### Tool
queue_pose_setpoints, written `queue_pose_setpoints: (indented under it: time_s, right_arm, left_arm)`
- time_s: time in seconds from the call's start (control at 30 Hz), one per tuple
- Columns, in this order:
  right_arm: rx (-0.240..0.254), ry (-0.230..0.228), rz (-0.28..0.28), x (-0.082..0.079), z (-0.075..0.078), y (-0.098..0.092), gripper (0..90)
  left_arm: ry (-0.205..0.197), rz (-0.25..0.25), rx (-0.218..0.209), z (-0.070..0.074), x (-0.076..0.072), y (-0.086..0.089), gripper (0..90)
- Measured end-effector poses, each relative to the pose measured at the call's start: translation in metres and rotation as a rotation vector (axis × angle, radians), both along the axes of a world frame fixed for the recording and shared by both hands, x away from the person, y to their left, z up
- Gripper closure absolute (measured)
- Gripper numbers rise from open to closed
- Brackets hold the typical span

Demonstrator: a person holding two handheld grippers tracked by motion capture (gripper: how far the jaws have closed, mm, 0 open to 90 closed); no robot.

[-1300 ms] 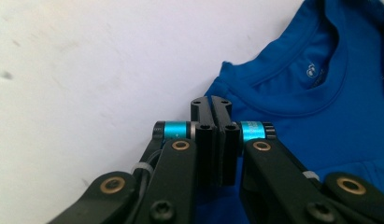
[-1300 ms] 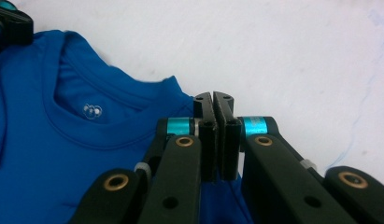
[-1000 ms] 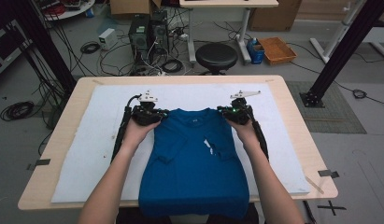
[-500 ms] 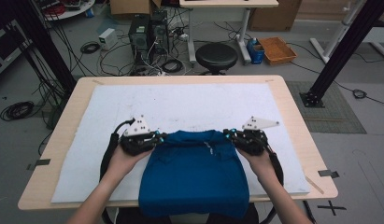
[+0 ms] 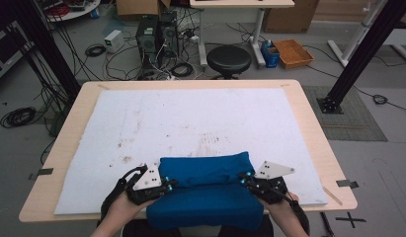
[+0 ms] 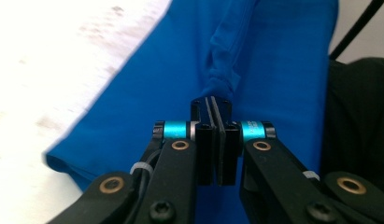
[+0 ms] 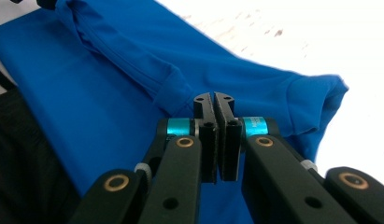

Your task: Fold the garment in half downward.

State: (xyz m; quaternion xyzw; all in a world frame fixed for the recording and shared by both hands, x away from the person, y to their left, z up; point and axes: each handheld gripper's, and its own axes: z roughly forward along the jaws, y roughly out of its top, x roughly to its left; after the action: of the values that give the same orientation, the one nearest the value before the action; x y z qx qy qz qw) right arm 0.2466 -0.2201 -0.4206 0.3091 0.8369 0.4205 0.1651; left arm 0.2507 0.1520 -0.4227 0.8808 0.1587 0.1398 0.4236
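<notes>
A blue shirt (image 5: 205, 195) lies folded over on itself at the near edge of the white mat (image 5: 190, 118), its lower part hanging off the table's front. My left gripper (image 5: 170, 183) is shut on the shirt's left side, where a bunched fold of blue cloth (image 6: 220, 79) runs into the closed jaw tips of that gripper (image 6: 212, 103). On the shirt's right side my right gripper (image 5: 244, 180) is also shut, and its tips (image 7: 214, 100) pinch a doubled edge of the shirt (image 7: 87, 84). Both hands come in from the bottom.
The wooden table (image 5: 314, 133) carries the stained white mat, bare beyond the shirt. Behind it stand a black stool (image 5: 228, 59), computer towers (image 5: 153, 34) with floor cables, and an orange crate (image 5: 293, 52). Black frame posts (image 5: 361, 52) rise on both sides.
Both grippers have drawn the shirt's top edge from mid-table back toward the near edge, folding the upper part over the lower. They stayed shut on the cloth.
</notes>
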Motion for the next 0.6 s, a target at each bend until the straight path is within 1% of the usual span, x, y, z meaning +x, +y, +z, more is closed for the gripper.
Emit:
queue_pose_setpoints:
  time_s: [0.03,0.1,0.13,0.17,0.23,0.3,0.33,0.37,0.4,0.47,0.5,0.53,0.57,0.6]
  right_arm:
    - [0.0,0.0,0.0,0.0,0.0,0.0,89.0]
    - [-0.007,0.015,-0.007,-0.01,-0.002,0.001,88.8]
    - [-0.007,0.015,-0.007,-0.01,-0.002,0.001,88.8]
    - [-0.004,0.039,-0.014,-0.016,-0.002,0.0,88.6]
    - [0.008,0.059,-0.017,-0.021,-0.003,-0.001,87.1]
    - [0.01,0.068,-0.023,-0.027,-0.004,-0.001,79.1]
    - [0.014,0.077,-0.016,-0.029,-0.004,-0.001,78.5]
    - [0.013,0.075,-0.013,-0.031,-0.003,-0.002,75.6]
    - [0.017,0.066,-0.015,-0.033,-0.002,-0.002,72.0]
    - [0.014,0.031,-0.036,-0.032,0.003,-0.006,71.2]
    - [0.017,0.012,-0.053,-0.029,0.006,-0.009,69.9]
    - [0.029,0.005,-0.075,-0.024,0.009,-0.012,67.9]
    - [0.038,0.003,-0.101,-0.018,0.012,-0.016,66.9]
    - [0.038,0.003,-0.101,-0.018,0.012,-0.016,66.9]
  left_arm:
    - [-0.001,-0.006,0.005,-0.001,-0.002,0.0,88.1]
    - [-0.003,-0.015,0.018,-0.004,-0.006,-0.001,87.9]
    - [-0.004,-0.017,0.019,-0.005,-0.008,-0.002,87.9]
    - [-0.008,-0.024,0.037,-0.007,-0.011,-0.002,87.7]
    - [-0.01,-0.026,0.042,-0.008,-0.012,-0.002,87.4]
    - [-0.011,-0.024,0.045,-0.009,-0.014,-0.001,86.3]
    - [-0.008,-0.02,0.044,-0.01,-0.014,-0.001,81.6]
    - [-0.004,-0.01,0.045,-0.01,-0.015,0.0,75.0]
    - [0.0,-0.003,0.046,-0.01,-0.015,0.001,71.9]
    - [-0.003,0.02,0.009,-0.006,-0.014,0.005,67.3]
    - [-0.003,0.02,0.009,-0.006,-0.014,0.005,63.1]
    - [0.003,0.044,-0.013,-0.004,-0.012,0.006,61.4]
    - [-0.004,0.091,-0.049,0.0,-0.005,0.01,61.2]
    - [-0.004,0.091,-0.049,0.0,-0.005,0.01,60.0]
